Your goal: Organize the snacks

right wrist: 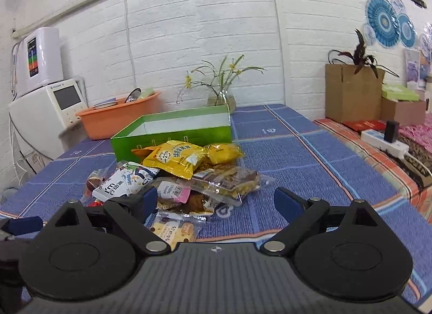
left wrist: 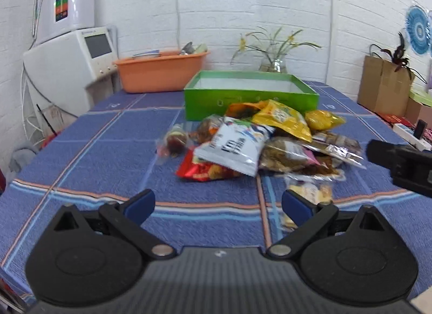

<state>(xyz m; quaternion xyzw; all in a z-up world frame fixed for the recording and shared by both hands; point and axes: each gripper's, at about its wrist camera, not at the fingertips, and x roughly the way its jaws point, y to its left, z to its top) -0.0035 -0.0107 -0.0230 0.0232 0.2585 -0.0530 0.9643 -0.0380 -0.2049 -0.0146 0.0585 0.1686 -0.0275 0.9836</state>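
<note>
1. Both claws hover low over the desk with nothing between their blue pads: the left claw [left wrist: 218, 207] has its fingers spread wide above bare cloth, and the right claw [right wrist: 215, 203] is spread just as wide.
2. Covering the desk is a blue checked cloth [left wrist: 108, 135] with orange and pale stripes.
3. A heap of snack packets [left wrist: 259, 141] lies near the middle of the desk, just ahead of both claws.
4. On top of the heap sits a white and blue crinkled foil bag [left wrist: 236, 146]; a red foil packet [left wrist: 201, 170] pokes out from under its near edge.
5. A large yellow plastic bag [right wrist: 172, 158] rests on the far side of the heap, with a small yellow wrapped packet [right wrist: 222, 153] just beside it.
6. Clear packets of brown snacks [right wrist: 229, 181] lie under and beside the yellow bag.
7. A small clear packet of pale biscuits [right wrist: 172, 229] lies nearest the right claw, partly behind its left finger.
8. Behind the heap and just beside it stands an open green cardboard box [left wrist: 251, 97] with a white inside; no packets show above its rim.
9. Farther back, an orange plastic basin [left wrist: 159, 70] holds some items, and a glass vase with yellow flowers [left wrist: 272, 54] stands by the white brick wall.
10. In the left wrist view the black body of the right claw enters at the right edge, near the heap.
</note>
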